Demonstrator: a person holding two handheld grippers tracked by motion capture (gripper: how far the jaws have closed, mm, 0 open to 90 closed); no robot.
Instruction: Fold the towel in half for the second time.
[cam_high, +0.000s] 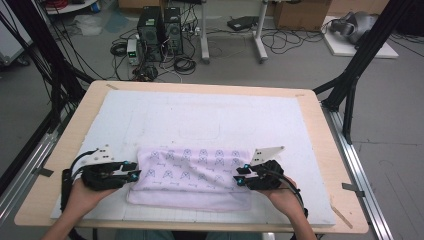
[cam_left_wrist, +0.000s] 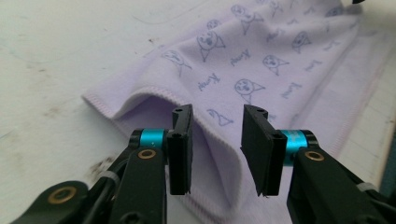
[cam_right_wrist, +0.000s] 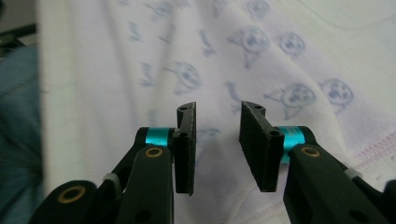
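A: Why do the grippers sit at the cloth's (cam_high: 192, 175) two ends?

B: The cloth lies folded, lower centre of the high view, on the mat (cam_high: 210, 115); likely the ends were just set down after a fold.

A: Left gripper (cam_high: 134, 171)?

B: Lower left. Jaws partly apart over the folded edge, gripping nothing.

A: Right gripper (cam_high: 240, 176)?

B: Lower right. Same gap, cloth beneath, nothing pinched.
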